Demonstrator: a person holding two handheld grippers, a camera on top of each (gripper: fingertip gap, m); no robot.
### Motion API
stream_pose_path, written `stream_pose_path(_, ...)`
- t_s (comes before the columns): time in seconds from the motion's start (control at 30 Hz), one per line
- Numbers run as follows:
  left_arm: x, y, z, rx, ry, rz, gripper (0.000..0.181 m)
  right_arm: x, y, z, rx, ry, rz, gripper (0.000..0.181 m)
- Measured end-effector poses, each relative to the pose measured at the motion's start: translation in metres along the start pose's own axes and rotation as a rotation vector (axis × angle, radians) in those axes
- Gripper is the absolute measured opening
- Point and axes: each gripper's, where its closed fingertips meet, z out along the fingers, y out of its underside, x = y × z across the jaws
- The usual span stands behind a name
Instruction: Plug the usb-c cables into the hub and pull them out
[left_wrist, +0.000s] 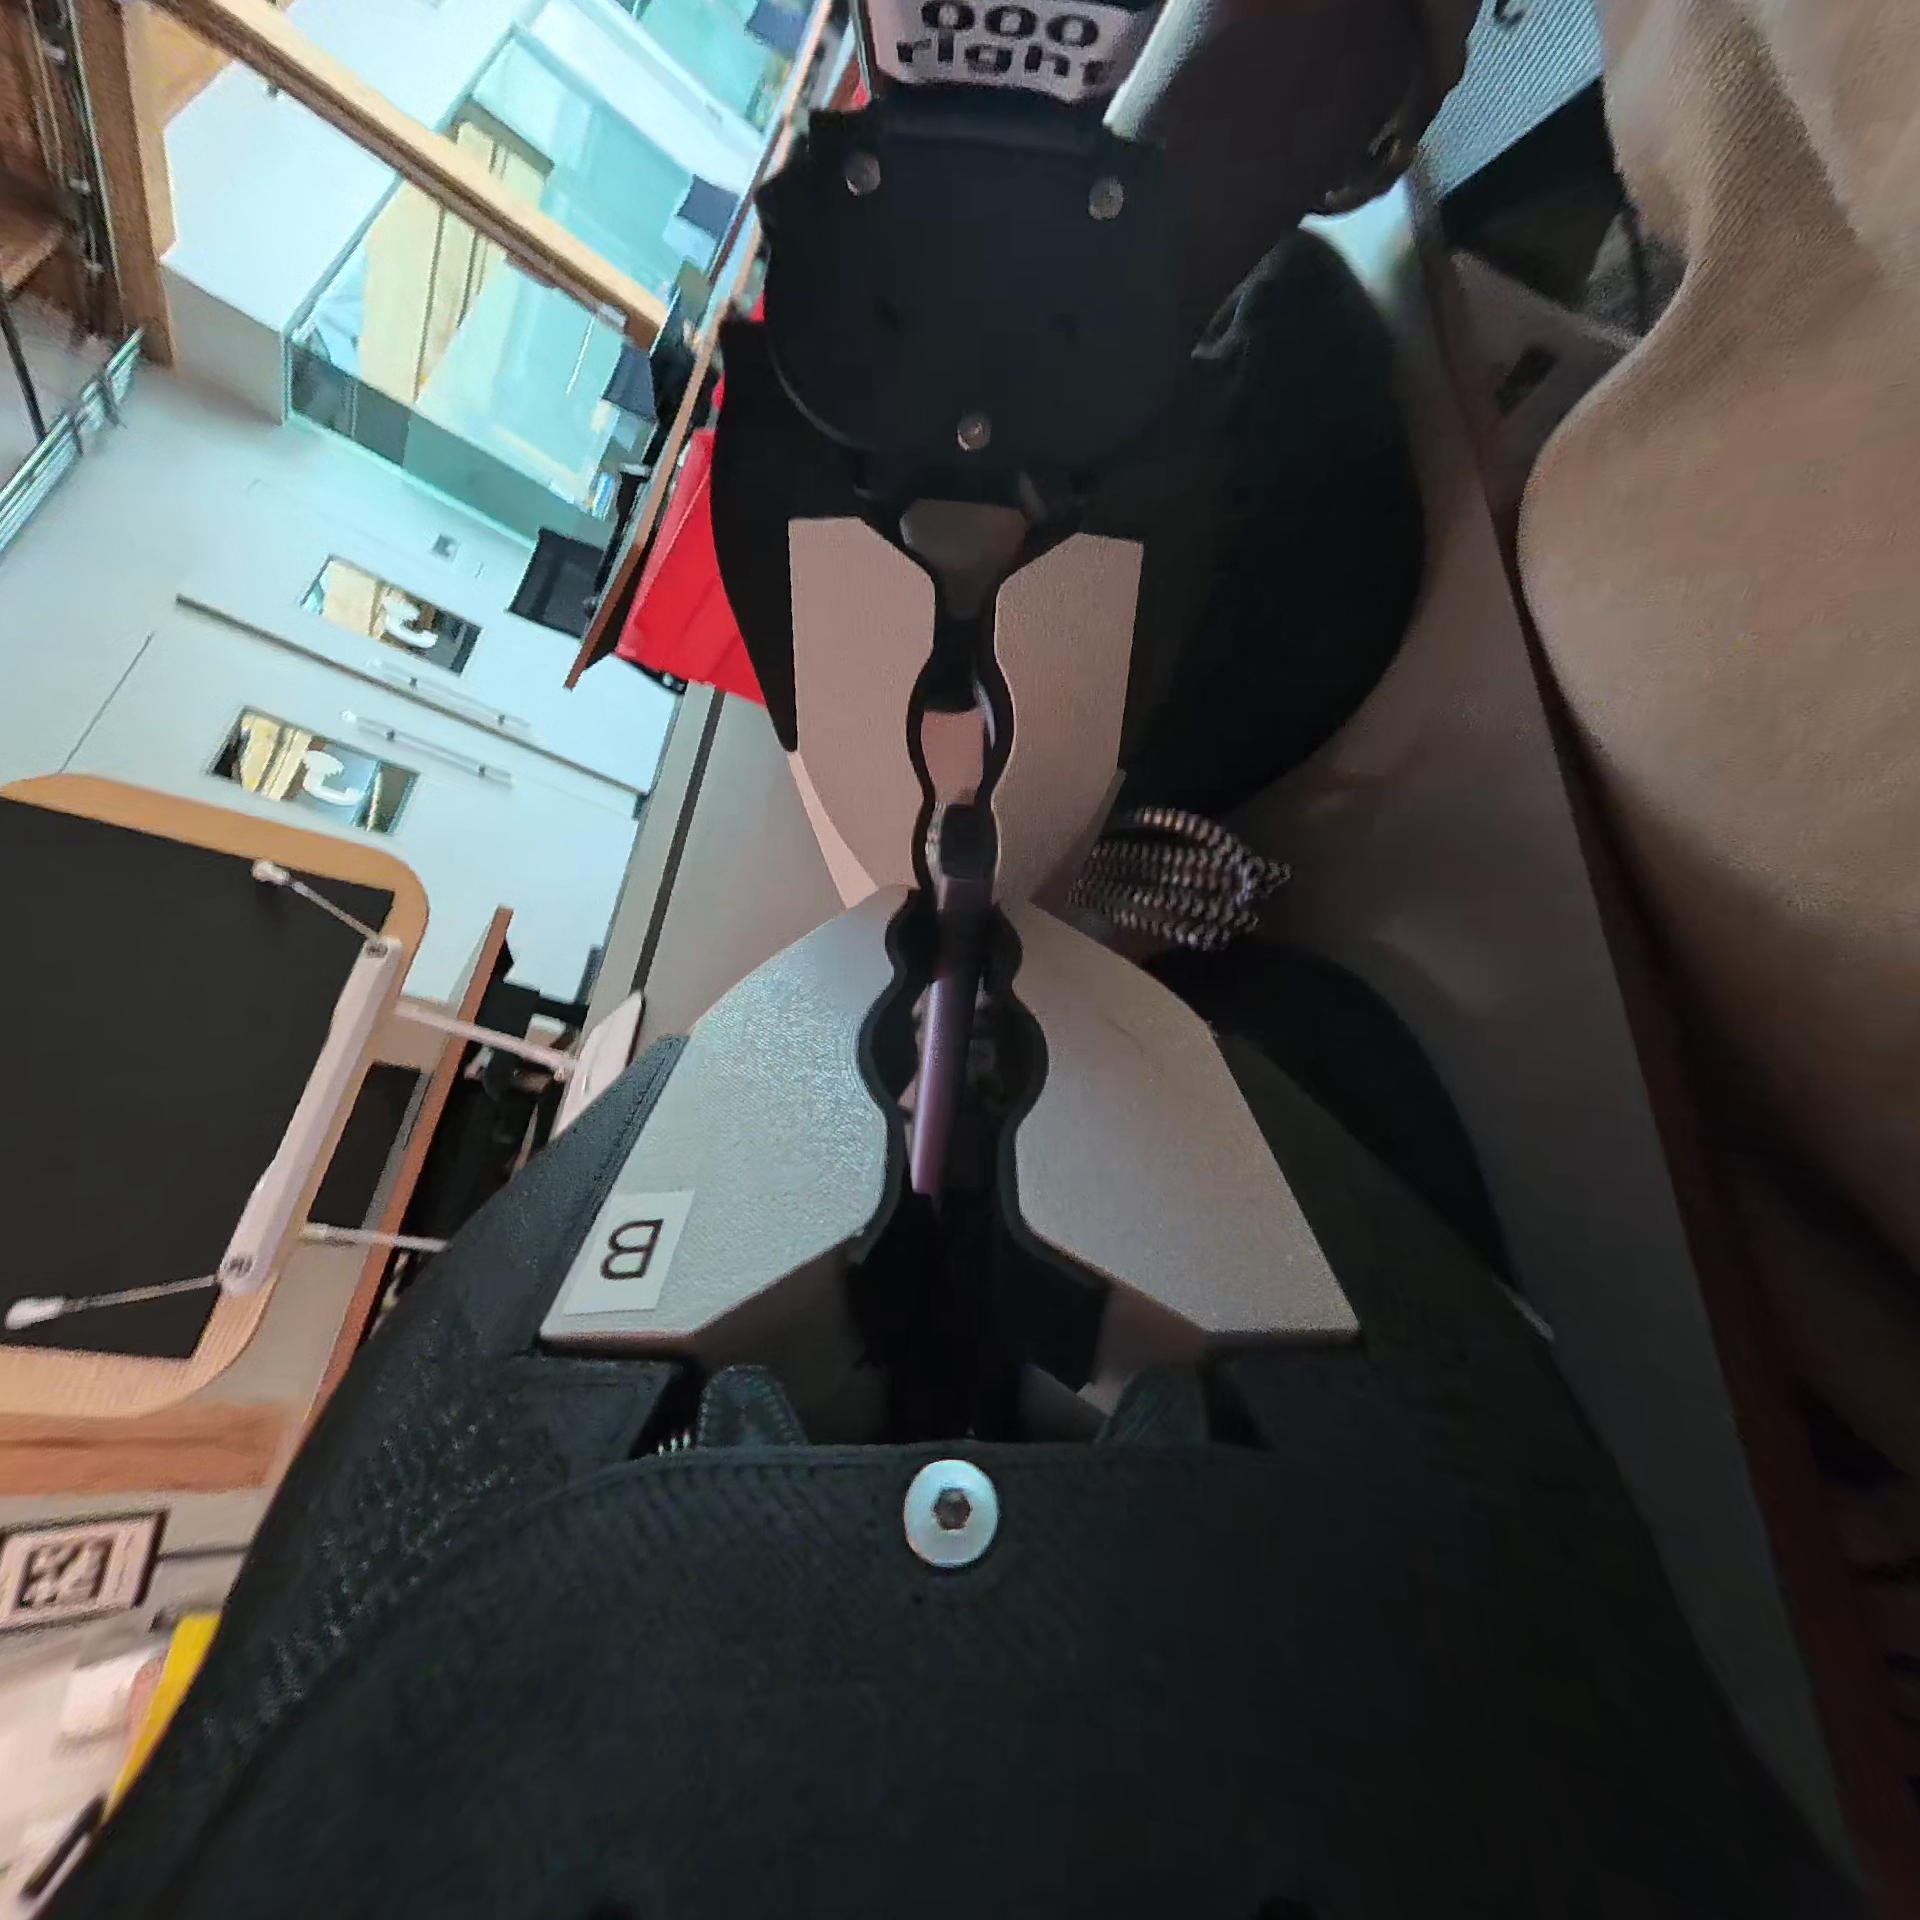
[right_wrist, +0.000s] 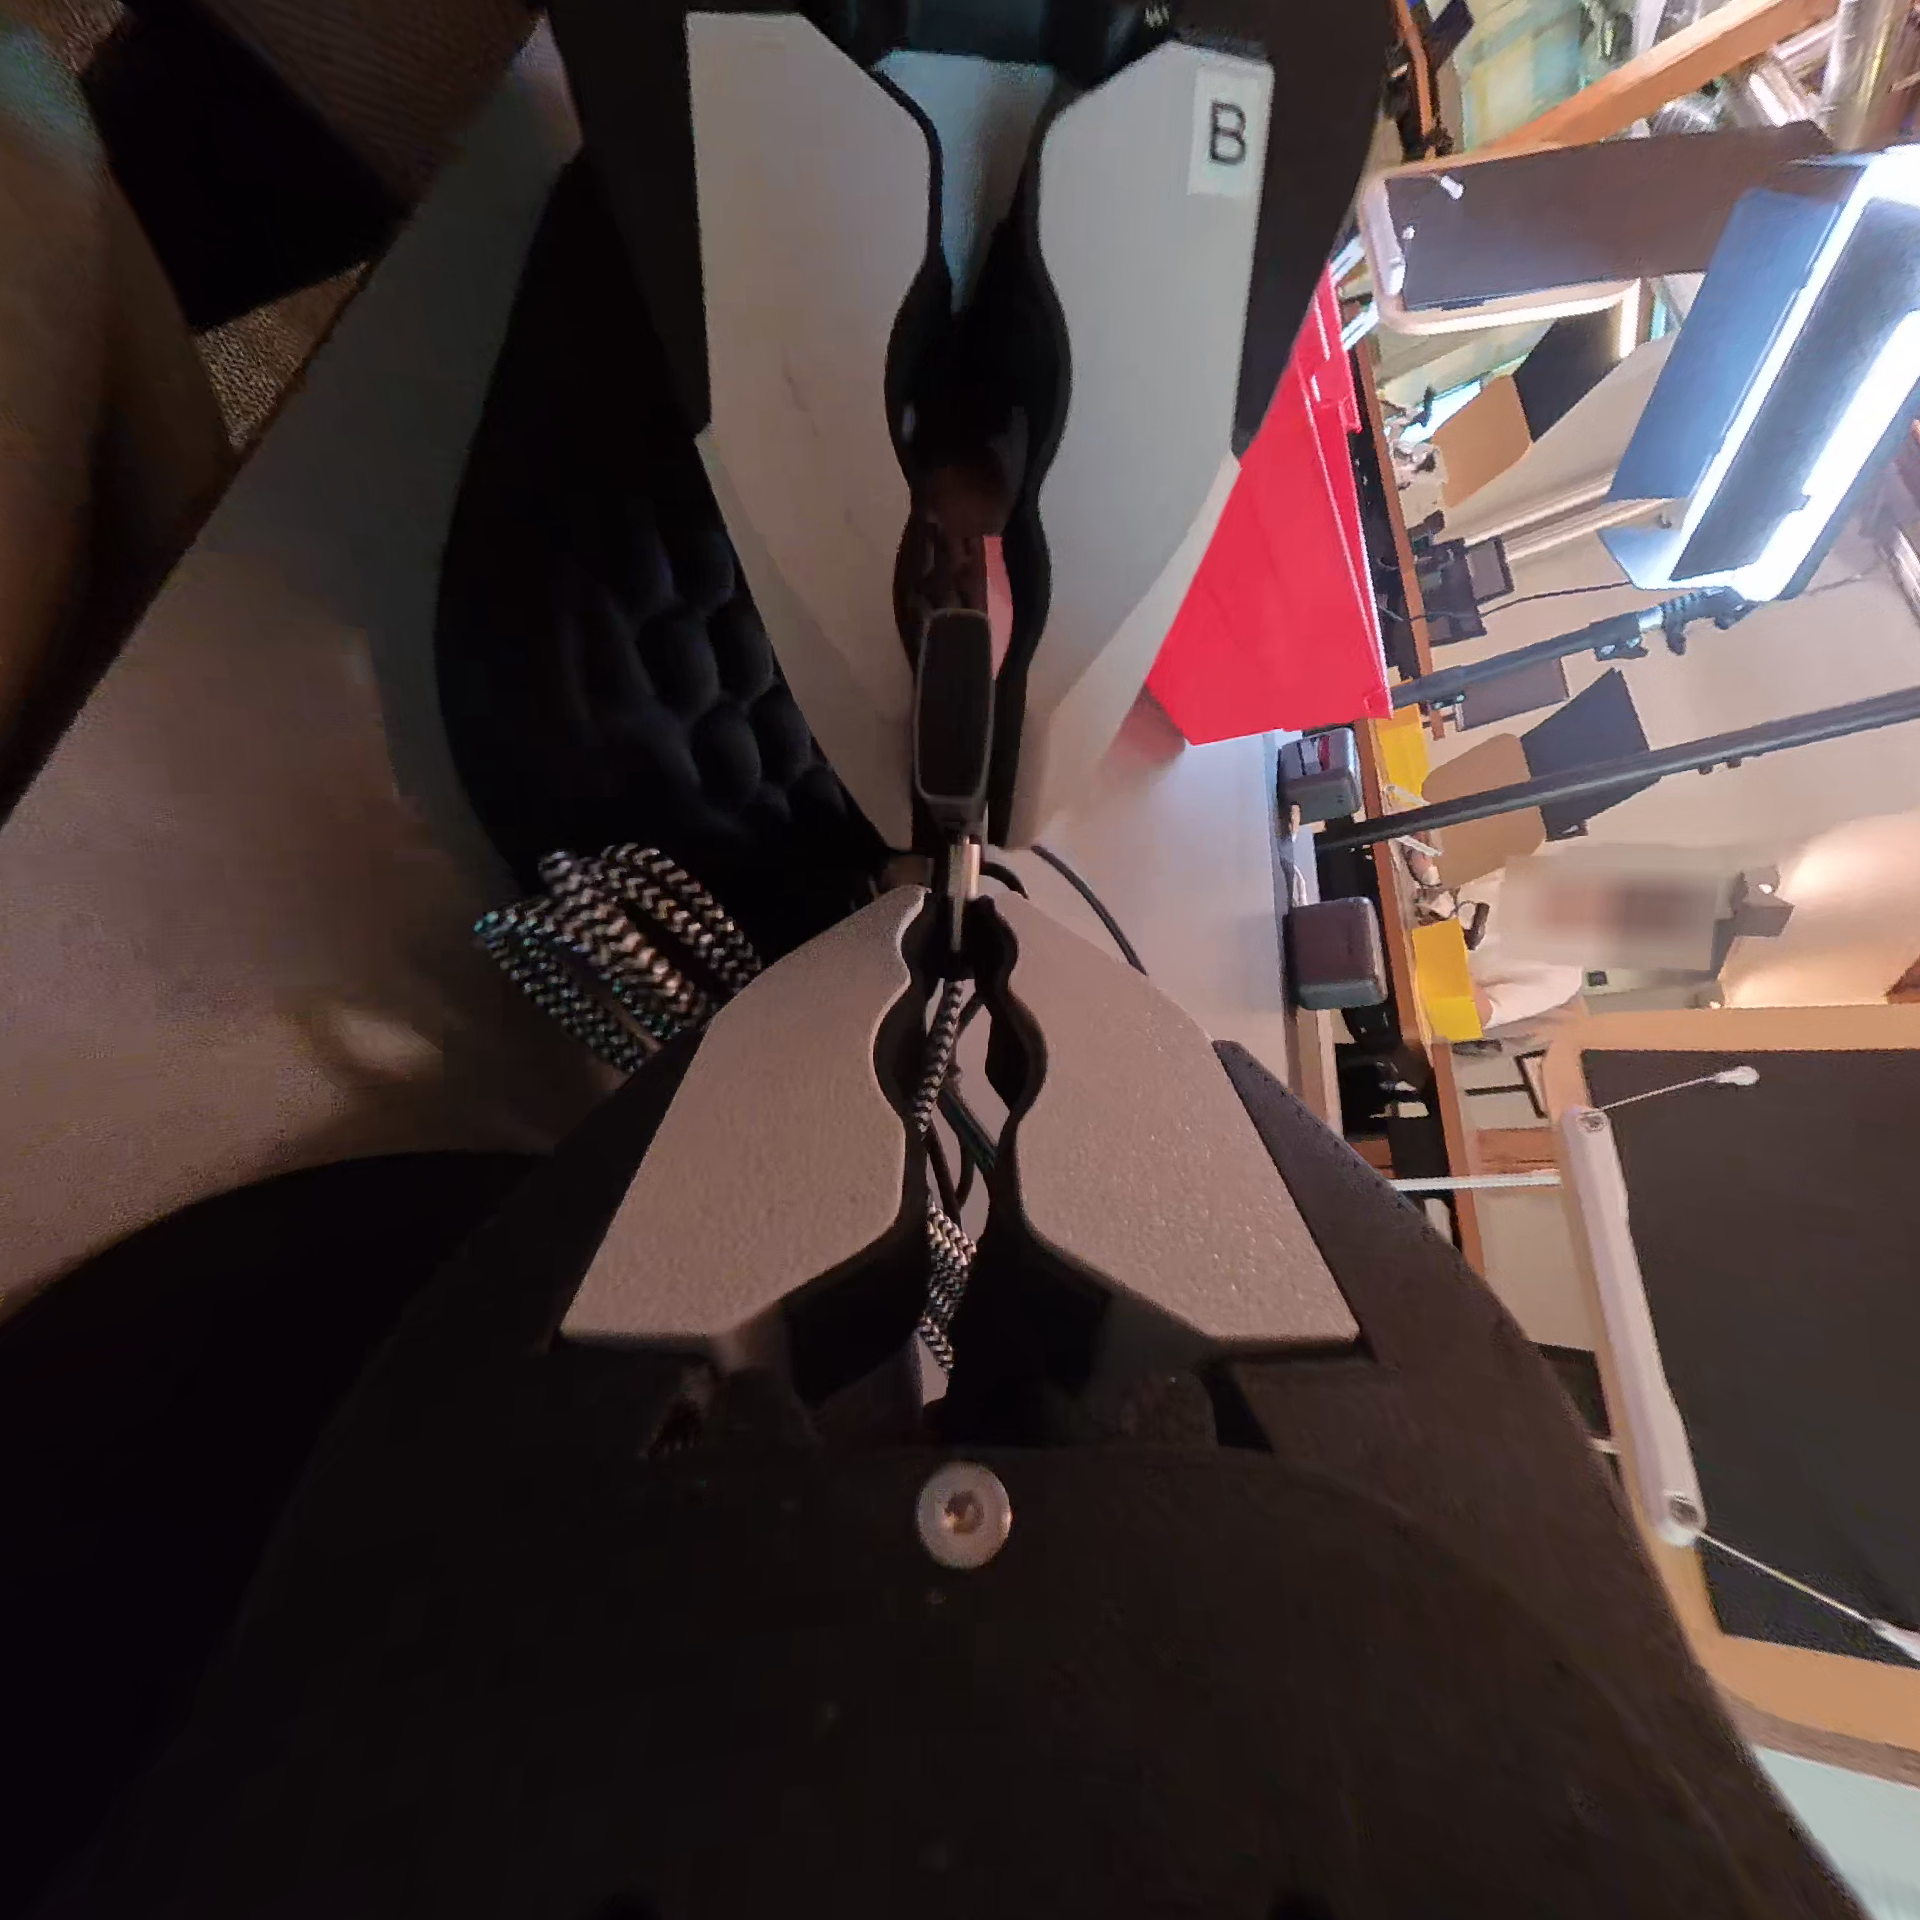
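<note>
My two grippers face each other tip to tip above the grey table (right_wrist: 208, 831). My left gripper (left_wrist: 951, 920) is shut on the hub (left_wrist: 943, 1049), a thin dark purple-grey slab seen edge-on between its fingers. In the right wrist view the hub (right_wrist: 951, 717) sticks out of the left gripper (right_wrist: 951, 821). My right gripper (right_wrist: 961, 920) is shut on the usb-c cable's plug (right_wrist: 964, 862), with the braided cable (right_wrist: 940, 1049) running back between its fingers. The plug's metal tip meets the hub's end; how deep it sits is hidden. The right gripper also shows in the left wrist view (left_wrist: 956, 831).
A coil of black-and-white braided cable (right_wrist: 613, 956) lies on the table beside the grippers, also in the left wrist view (left_wrist: 1174, 883). A black padded object (right_wrist: 623, 675) sits behind it. Red bins (right_wrist: 1278, 582) stand further off. A person (right_wrist: 1558, 935) is in the background.
</note>
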Motion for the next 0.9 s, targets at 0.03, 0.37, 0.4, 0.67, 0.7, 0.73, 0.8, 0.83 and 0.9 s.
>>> stream_pose_path(0.03, 0.000, 0.005, -0.003, -0.023, -0.021, 0.000, 0.008, 0.000, 0.001, 0.003, -0.003, 0.001, 0.011, 0.007)
stream_pose_path(0.37, -0.018, 0.017, -0.017, -0.026, -0.141, -0.148, 0.012, 0.013, -0.011, 0.006, 0.003, 0.044, 0.065, 0.005)
stream_pose_path(0.4, -0.024, 0.019, -0.018, -0.023, -0.160, -0.149, 0.020, 0.016, -0.016, 0.005, 0.031, 0.044, 0.069, 0.005)
stream_pose_path(0.67, -0.012, 0.022, -0.009, -0.075, -0.023, -0.012, 0.008, 0.008, -0.019, -0.001, 0.042, -0.009, 0.042, 0.007)
stream_pose_path(0.7, -0.010, 0.024, -0.008, -0.081, -0.012, -0.004, 0.008, 0.008, -0.022, -0.002, 0.053, 0.002, 0.040, 0.012)
stream_pose_path(0.73, -0.009, 0.024, -0.008, -0.081, -0.009, 0.002, 0.008, 0.009, -0.026, -0.003, 0.074, 0.015, 0.039, 0.014)
stream_pose_path(0.8, -0.010, 0.024, -0.007, -0.082, -0.004, 0.002, 0.008, 0.008, -0.029, -0.002, 0.079, -0.004, 0.053, 0.007)
stream_pose_path(0.83, -0.010, 0.026, -0.007, -0.083, -0.007, -0.005, 0.008, 0.008, -0.027, 0.000, 0.065, -0.016, 0.062, 0.006)
stream_pose_path(0.9, -0.010, 0.027, -0.007, -0.070, -0.014, -0.031, 0.008, 0.008, -0.027, 0.001, 0.055, -0.033, 0.081, 0.006)
